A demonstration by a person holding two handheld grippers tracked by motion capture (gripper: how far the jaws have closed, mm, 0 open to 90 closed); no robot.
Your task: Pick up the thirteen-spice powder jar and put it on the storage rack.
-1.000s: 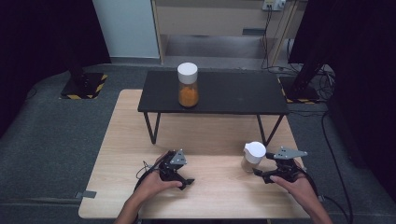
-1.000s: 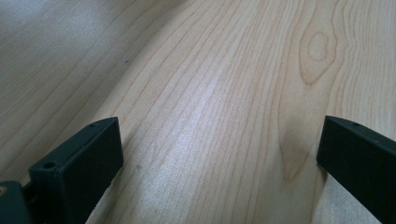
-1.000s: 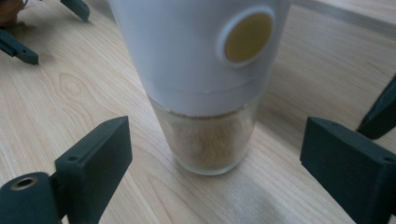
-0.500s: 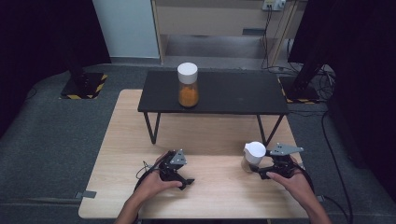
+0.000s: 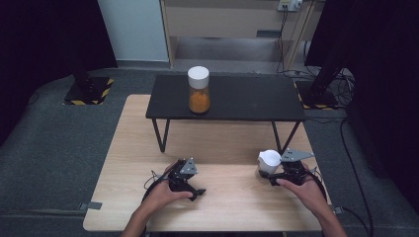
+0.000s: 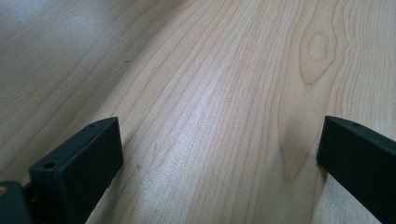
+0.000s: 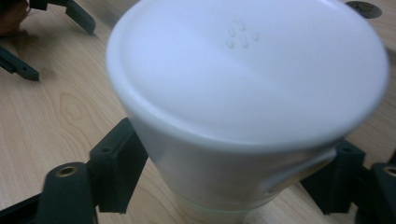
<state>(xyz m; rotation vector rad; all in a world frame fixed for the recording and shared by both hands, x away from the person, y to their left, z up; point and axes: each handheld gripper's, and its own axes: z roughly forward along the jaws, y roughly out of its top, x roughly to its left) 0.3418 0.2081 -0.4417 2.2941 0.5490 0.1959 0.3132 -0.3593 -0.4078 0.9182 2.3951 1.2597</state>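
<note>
The white lidded cup (image 7: pixel 243 107) now sits between the jaws of the right gripper (image 5: pixel 272 174), which have just been closing: both black pads lie against its sides below the lid's rim in the right gripper view, so the cup looks pinched rather than merely framed. Compared with the high view of a second ago, this hand has crept slightly toward the cup and the cup itself has not shifted. I judge the grasp as just made, with the lift yet to come; the cup appears to rest on the table (image 5: pixel 227 143) and not to be raised.

The cup is plain white, tapering downward, with a wide flat lid bearing a small cluster of 4 raised marks (image 7: pixel 242 33). A pale tab or label edge (image 7: pixel 299 170) shows low on its side near 1 pad. It stands near the table's right front corner, just in front of a leg of the low black bench (image 5: pixel 247 98).

On that bench stands 1 clear jar with orange contents and a white cap (image 5: pixel 198 90), well apart from the cup.

The left gripper (image 5: pixel 190 185) rests on the wood at front left, its jaws spread wide over bare tabletop with nothing between them, unchanged from the earlier frames.
</note>
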